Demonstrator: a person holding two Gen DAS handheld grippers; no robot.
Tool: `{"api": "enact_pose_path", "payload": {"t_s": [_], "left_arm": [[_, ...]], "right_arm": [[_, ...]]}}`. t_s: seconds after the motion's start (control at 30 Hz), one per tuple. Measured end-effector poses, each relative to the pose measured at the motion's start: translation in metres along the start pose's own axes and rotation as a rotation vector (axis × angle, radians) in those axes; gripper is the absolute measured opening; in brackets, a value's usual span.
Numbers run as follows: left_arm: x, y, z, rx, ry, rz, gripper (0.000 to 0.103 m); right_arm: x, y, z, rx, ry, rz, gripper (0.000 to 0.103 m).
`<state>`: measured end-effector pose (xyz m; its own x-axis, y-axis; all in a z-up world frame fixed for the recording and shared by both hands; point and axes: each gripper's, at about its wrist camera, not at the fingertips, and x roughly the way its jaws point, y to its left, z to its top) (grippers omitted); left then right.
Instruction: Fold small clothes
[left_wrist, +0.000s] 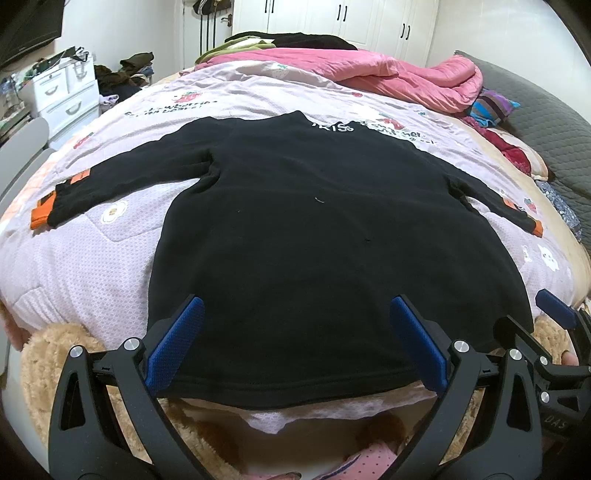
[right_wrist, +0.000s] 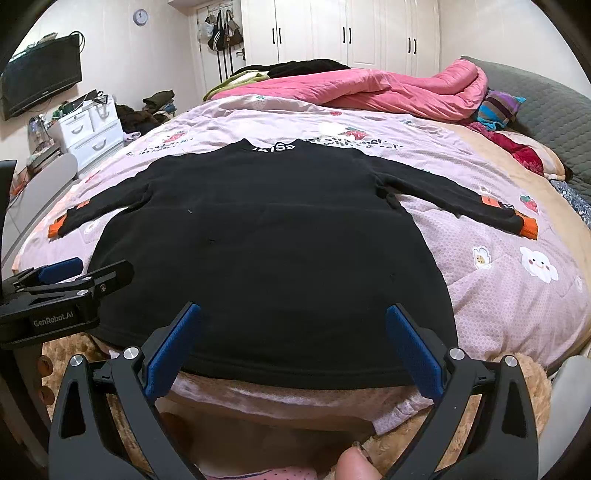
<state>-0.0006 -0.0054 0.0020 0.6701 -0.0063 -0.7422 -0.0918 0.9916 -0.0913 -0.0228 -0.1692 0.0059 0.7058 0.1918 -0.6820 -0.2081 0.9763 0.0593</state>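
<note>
- The left gripper (left_wrist: 295, 339) is held released, its blue fingers (left_wrist: 177, 343) spread wide above the hem of the black sweater (left_wrist: 295, 221); nothing is grasped.
- The right gripper (right_wrist: 293, 345) is likewise held released, its blue pads (right_wrist: 413, 347) set wide apart over the same hem, just to the right of the left gripper.
- In the left wrist view, the right gripper is seen at the lower right edge, beside the sweater's hem corner.
- The black sweater is laid flat on the bed, on a pale pink quilt (right_wrist: 498, 295), hem nearest the grippers, collar farthest, both sleeves spread outward.
- Orange cuffs (right_wrist: 530, 229) are seen at the sleeve ends.
- A pink duvet (right_wrist: 388, 90) is bunched beyond the collar.
- A white drawer unit (right_wrist: 92, 133) is seen to the left of the bed.
</note>
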Motion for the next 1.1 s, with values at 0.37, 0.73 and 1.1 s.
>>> {"api": "enact_pose_path", "payload": {"t_s": [0.37, 0.73, 1.1], "left_arm": [[-0.0023, -0.0005, -0.0008, 0.001, -0.002, -0.006, 0.095], [-0.0042, 0.0001, 0.0009, 0.000, -0.005, -0.008, 0.095], [-0.0022, 0.0015, 0.0053, -0.004, 0.004, -0.015, 0.095]], "right_arm": [[-0.0011, -0.0001, 0.0002, 0.003, -0.005, -0.002, 0.099], [-0.0040, 0.0029, 0.0025, 0.000, -0.014, -0.010, 0.099], [-0.0050, 0.0042, 0.0026, -0.004, -0.015, -0.015, 0.099]]}}
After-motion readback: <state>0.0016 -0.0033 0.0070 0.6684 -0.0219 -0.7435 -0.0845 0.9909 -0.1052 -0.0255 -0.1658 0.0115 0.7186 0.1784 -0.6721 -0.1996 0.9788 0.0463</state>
